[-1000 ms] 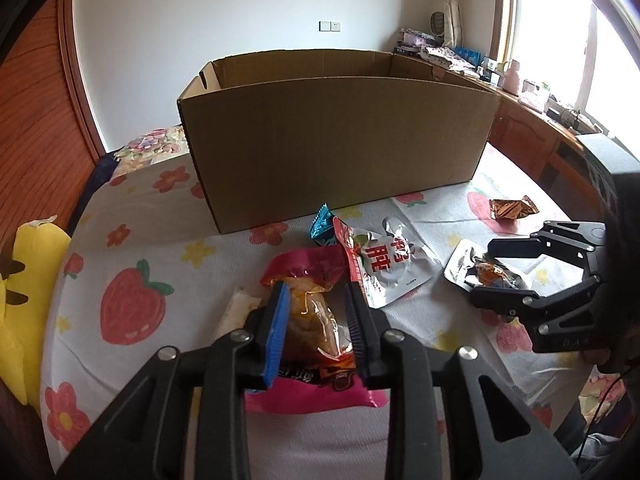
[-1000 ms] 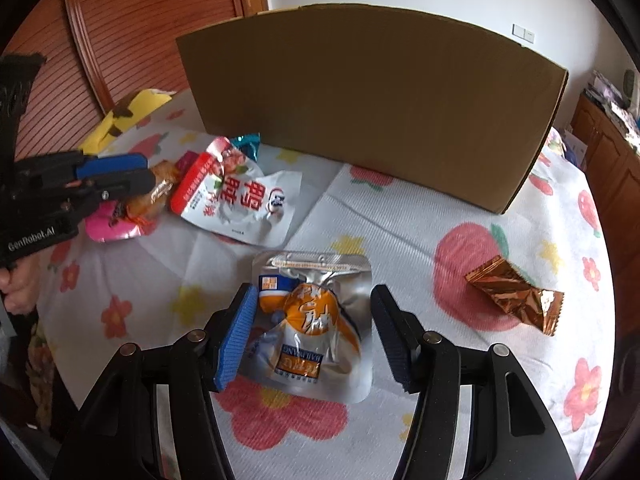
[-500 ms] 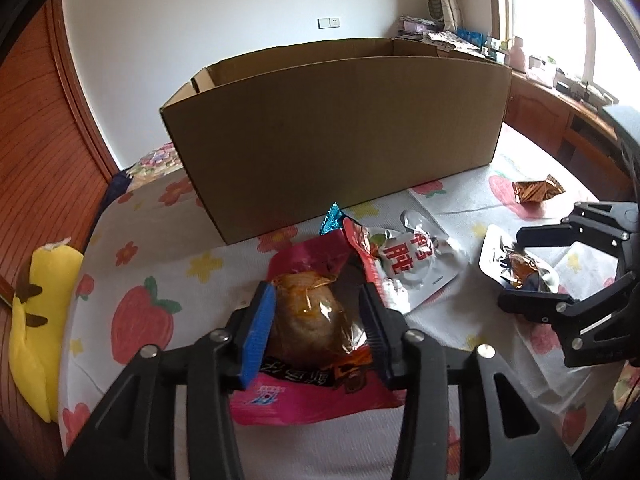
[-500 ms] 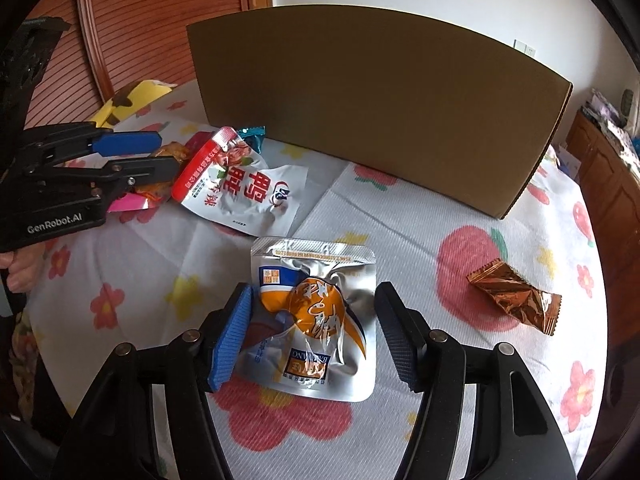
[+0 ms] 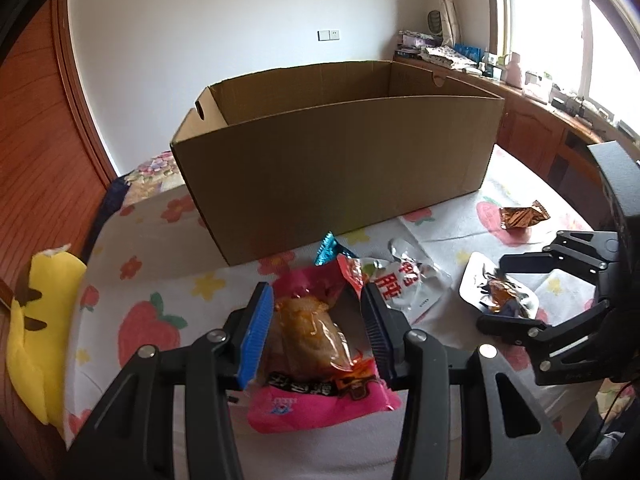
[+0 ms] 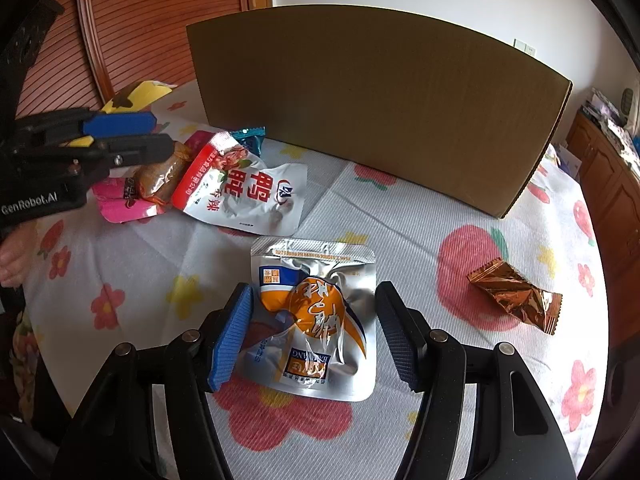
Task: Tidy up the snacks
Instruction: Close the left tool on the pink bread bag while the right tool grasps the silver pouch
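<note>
Strawberry-and-flower print covered the tablecloth (image 6: 400, 220), and on it stood a large open cardboard box (image 5: 340, 160), the landmark for everything else. Just in front of the box's near wall lay a small teal packet (image 5: 329, 249), and touching it a red-and-silver pouch (image 6: 244, 188) with large red characters. The left gripper (image 5: 316, 332) had its jaws set on either side of a pink packet (image 5: 320, 396) with a clear window showing a brown snack; the blue pad (image 5: 256, 340) and the black pad pressed against the packet's sides, so it looked clamped on it, nearer the camera than the red-and-silver pouch. The right gripper (image 6: 312, 332) stood with its jaws spread wide around a silver-and-orange pouch (image 6: 316, 320), which lay flat on the cloth in front of the box's middle; neither pad was closed on it. A copper-foil candy (image 6: 516, 298) rested apart, off the box's right corner. A yellow plush toy (image 5: 28, 332) lay at the table's left edge.
</note>
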A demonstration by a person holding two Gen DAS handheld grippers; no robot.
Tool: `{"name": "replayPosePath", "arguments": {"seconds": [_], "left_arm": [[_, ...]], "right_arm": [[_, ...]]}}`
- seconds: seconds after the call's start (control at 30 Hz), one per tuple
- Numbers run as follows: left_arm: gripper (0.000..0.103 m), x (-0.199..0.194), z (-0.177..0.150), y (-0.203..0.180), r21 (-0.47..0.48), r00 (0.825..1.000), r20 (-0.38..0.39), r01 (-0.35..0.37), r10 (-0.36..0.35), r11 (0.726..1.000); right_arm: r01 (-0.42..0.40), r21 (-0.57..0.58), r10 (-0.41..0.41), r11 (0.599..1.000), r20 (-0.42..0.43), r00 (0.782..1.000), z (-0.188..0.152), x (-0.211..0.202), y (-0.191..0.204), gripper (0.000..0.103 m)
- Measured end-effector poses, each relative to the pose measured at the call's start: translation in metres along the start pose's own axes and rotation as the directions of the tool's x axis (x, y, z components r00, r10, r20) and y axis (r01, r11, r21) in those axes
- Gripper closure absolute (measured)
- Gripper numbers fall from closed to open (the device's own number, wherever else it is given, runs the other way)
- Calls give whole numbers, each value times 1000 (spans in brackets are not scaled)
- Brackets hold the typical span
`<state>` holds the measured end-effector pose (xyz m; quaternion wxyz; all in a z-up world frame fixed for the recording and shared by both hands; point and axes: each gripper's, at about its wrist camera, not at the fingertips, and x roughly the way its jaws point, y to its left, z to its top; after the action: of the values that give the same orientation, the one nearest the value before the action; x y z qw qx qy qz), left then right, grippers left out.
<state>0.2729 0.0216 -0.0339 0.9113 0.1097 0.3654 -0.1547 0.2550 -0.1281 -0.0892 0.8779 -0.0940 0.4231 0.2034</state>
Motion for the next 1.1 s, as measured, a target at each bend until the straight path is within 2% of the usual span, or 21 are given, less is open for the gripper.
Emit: {"name": "replayPosePath", "arguments": {"seconds": [0.2, 0.6, 0.77, 1.0, 1.1], "left_arm": [[58, 18, -2, 6, -16, 998, -64, -17, 16, 1000], [57, 39, -12, 9, -53, 991, -127, 38, -44, 998], [56, 42, -19, 2, -22, 993, -118, 21, -24, 1000], [55, 44, -21, 9, -92, 990, -120, 61, -72, 994], [55, 44, -21, 8, -82, 991, -122, 53, -62, 995]], "right_arm": [[0, 0, 0, 1000, 0, 1000, 0, 0, 0, 38], [0, 1, 0, 1000, 1, 1000, 0, 0, 0, 38], [0, 1, 0, 1000, 1, 1000, 0, 0, 0, 38], [-1, 1, 1, 1000, 1, 1000, 0, 0, 0, 38], [0, 1, 0, 1000, 1, 1000, 0, 0, 0, 38]]}}
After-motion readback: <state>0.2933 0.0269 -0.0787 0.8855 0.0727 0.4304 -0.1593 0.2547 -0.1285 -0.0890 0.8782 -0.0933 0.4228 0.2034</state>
